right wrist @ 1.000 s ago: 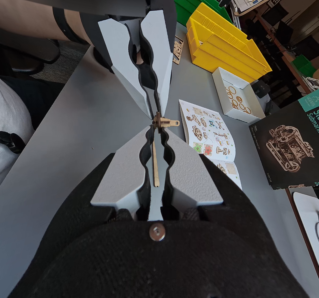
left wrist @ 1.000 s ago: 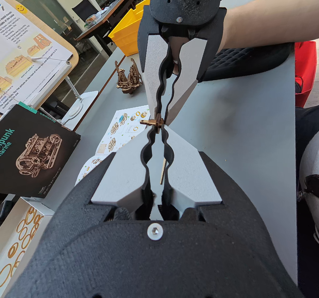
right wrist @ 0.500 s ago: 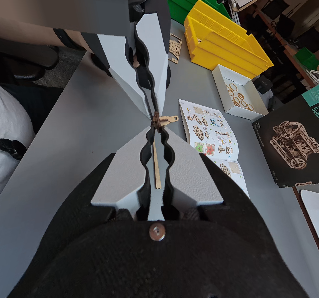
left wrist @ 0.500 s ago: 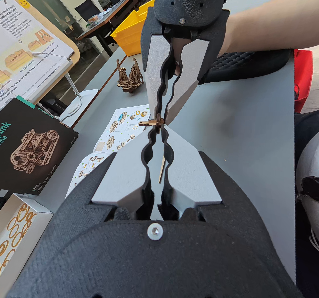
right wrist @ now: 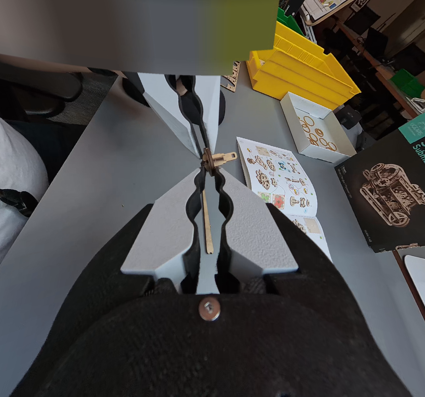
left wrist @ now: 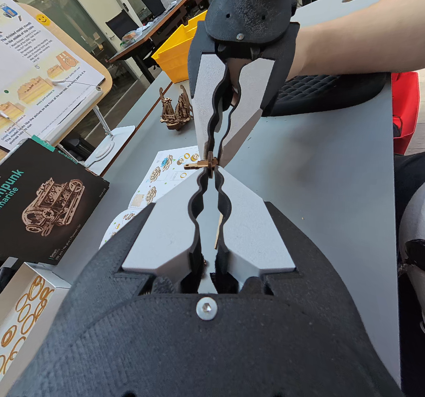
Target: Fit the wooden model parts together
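A small wooden part, a disc (left wrist: 210,164) with a key-shaped shaft (left wrist: 194,166) sticking out sideways, hangs above the grey table (left wrist: 317,190). My left gripper (left wrist: 210,175) is shut on the disc from the near side. My right gripper (left wrist: 212,153) is shut on it from the far side, tip to tip. The right wrist view shows the same disc (right wrist: 208,161) and shaft (right wrist: 224,157), with my right gripper (right wrist: 208,171) near and my left gripper (right wrist: 203,151) beyond. A thin wooden stick (right wrist: 207,225) shows under the tips; I cannot tell if it is attached.
An open instruction booklet (right wrist: 280,179), a black model box (right wrist: 386,190) and a white tray of wooden rings (right wrist: 317,128) lie beside the grippers. Yellow bins (right wrist: 299,71) stand behind. A small wooden ship model (left wrist: 176,112) and a document stand (left wrist: 46,75) are at the table's edge. The grippers are tip to tip, or close to it. The thin wooden stick (right wrist: 207,225) sits 10 cm or so from the ends of my right fingers.
Both grippers stay clamped tip to tip on the wooden part. The pair has shifted slightly over the table, and the left gripper looks steeper in the right wrist view.
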The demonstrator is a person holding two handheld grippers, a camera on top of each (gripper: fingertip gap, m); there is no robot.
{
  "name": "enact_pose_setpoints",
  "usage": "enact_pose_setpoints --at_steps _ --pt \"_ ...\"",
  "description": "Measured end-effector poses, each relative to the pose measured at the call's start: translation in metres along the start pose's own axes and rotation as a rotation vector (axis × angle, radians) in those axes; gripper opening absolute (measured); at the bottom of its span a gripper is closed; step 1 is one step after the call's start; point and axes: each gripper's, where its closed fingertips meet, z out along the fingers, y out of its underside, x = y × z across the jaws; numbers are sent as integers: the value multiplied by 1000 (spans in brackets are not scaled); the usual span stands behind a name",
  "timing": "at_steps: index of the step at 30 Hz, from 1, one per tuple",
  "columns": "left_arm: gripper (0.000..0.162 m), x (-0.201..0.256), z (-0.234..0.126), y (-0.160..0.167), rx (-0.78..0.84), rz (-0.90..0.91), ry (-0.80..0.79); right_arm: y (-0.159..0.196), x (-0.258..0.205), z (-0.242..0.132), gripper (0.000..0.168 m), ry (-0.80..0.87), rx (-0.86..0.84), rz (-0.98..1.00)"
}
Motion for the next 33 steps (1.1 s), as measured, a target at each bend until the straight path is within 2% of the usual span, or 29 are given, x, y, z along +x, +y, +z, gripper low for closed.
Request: enact_pose_setpoints --at_steps 1,2,3,4,5,7,13,23,33 --pt "3 0 0 0 -6 14 -8 1 1 -1 13 0 -8 12" --pt "3 -1 1 0 -11 38 -16 0 4 -2 32 21 -6 3" --pt "3 -1 1 0 -19 61 -19 -1 5 -2 41 35 -3 -26" --pt "3 -1 1 1 -28 79 -21 -1 4 -3 36 38 -4 -65" --pt "3 -1 2 2 -40 93 -20 -1 1 -4 24 45 -1 -112" --pt "3 0 3 5 -71 112 -10 -5 2 -5 15 83 9 -181" --pt "3 4 3 8 -93 133 26 -1 -4 -3 9 20 6 -126" --pt "3 4 3 12 -124 156 23 2 -5 1 9 -30 -2 4" --pt "3 7 1 16 -138 121 23 5 -10 4 7 -56 -41 21"
